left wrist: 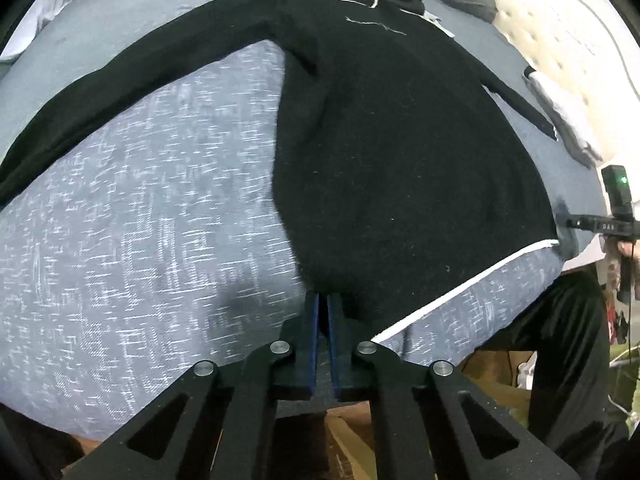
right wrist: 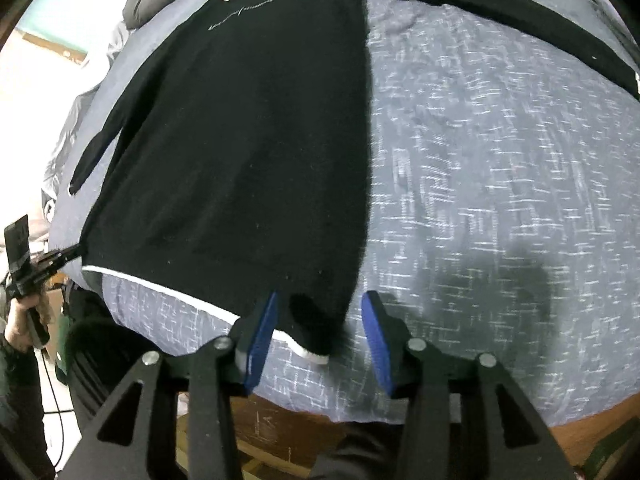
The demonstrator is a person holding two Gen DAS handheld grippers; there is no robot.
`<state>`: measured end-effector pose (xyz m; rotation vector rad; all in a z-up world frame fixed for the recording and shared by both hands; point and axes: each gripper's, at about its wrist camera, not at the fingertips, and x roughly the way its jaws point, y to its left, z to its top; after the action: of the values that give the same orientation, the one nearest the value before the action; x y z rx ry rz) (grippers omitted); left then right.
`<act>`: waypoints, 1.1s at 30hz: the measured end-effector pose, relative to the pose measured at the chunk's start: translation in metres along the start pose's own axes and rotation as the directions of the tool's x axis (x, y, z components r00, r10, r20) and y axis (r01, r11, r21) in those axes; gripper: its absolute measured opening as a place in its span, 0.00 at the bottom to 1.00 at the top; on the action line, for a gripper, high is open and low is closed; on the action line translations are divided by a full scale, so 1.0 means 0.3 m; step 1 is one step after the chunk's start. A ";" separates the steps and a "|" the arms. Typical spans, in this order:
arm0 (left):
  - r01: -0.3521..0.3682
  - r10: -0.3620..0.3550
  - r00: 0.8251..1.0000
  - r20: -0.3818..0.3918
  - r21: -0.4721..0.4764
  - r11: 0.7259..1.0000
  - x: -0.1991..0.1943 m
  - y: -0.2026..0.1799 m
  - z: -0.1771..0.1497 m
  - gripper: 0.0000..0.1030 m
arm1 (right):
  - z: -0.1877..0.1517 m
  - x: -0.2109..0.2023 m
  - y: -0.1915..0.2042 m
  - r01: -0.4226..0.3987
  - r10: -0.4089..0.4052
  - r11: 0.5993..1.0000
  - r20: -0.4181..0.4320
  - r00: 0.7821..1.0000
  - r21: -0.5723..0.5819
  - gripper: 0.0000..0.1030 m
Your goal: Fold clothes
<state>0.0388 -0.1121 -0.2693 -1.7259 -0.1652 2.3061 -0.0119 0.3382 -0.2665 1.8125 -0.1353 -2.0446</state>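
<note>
We are pinching one hem corner of the black sweater (left wrist: pixel 400 140) in the closed left tongs (left wrist: pixel 323 312) while the open, empty right tongs (right wrist: pixel 320 324) are straddling the other, its body running toward 12 o'clock up the bed (right wrist: pixel 500 160).

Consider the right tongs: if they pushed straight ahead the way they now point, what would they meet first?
Most likely the bottom corner of the black sweater, which already lies between the open right tongs, with the grey bedspread right beneath it. Depth is hard to judge through the fisheye.
</note>
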 end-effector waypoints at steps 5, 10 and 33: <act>-0.009 0.009 1.000 -0.018 0.002 1.000 0.024 0.016 -0.023 0.04 | -0.008 0.035 0.044 0.016 -0.017 0.998 -0.022 1.000 -0.055 0.18; -0.019 0.020 0.999 -0.033 0.005 1.000 0.052 0.014 -0.031 0.04 | -0.020 0.040 0.037 0.048 -0.052 0.996 -0.042 0.998 -0.071 0.03; -0.087 0.087 0.996 0.029 -0.003 0.996 -0.003 -0.004 0.075 0.06 | 0.050 -0.138 0.045 0.023 -0.013 0.996 0.127 0.992 -0.083 0.07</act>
<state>0.0177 -0.1099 -0.2615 -1.7330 -0.0992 2.3941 -0.0203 0.3379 -0.2213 1.6394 -0.0669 -2.1448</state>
